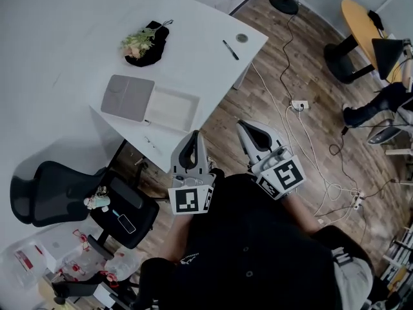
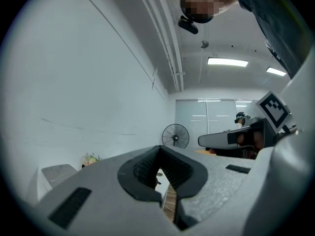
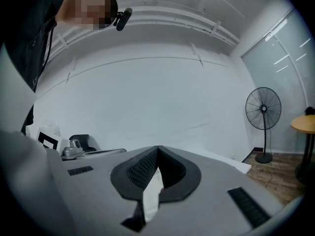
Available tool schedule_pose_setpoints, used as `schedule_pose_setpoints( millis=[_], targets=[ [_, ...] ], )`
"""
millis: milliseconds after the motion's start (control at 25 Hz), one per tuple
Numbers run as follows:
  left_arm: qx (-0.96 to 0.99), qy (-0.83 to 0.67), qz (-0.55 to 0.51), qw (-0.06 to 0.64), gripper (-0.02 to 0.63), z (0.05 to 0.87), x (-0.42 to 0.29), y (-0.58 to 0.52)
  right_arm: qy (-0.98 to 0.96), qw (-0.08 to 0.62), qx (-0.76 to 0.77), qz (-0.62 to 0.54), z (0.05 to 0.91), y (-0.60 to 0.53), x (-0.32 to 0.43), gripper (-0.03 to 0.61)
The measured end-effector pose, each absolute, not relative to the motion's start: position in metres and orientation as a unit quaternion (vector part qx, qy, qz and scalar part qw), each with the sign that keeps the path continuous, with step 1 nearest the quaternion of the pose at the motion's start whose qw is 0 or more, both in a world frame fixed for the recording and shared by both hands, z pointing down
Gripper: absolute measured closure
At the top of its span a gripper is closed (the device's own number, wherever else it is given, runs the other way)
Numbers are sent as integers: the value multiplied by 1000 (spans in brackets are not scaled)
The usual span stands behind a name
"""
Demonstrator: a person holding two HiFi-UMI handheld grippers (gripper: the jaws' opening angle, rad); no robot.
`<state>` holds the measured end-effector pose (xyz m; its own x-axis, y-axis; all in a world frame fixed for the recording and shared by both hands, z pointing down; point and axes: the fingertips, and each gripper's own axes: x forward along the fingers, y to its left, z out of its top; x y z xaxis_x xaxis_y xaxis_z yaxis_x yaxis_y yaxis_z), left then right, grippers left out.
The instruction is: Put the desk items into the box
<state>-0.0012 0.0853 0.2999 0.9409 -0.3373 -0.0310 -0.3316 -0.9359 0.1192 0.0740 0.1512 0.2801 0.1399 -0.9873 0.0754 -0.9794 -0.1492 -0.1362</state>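
Pen [image 1: 230, 50] lies on the white desk [image 1: 193, 18], at twelve o'clock from the right gripper [image 1: 248, 129], which is nearer, its length running eleven to five. Open box [image 1: 171, 108] sits at eleven o'clock from the left gripper [image 1: 191, 139]. Both grippers are closed and empty.

Held left hand-held gripper [image 1: 191, 136] and right hand-held gripper [image 1: 243, 125] side by side, jaws together, by near edge of white tabletop [image 1: 193, 37] bearing open box [image 1: 171, 108] and pen [image 1: 230, 50].
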Motion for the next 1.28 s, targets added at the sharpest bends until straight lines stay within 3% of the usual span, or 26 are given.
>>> schedule_pose_setpoints(
  millis=[680,1280],
  targets=[
    [952,-298,-3,73,606,330,-40,-27,721,11,-686,-102,304,16,67,580],
    [870,-486,5,84,606,336,-52,-93,841,-28,-525,-125,314,-98,69,580]
  ],
)
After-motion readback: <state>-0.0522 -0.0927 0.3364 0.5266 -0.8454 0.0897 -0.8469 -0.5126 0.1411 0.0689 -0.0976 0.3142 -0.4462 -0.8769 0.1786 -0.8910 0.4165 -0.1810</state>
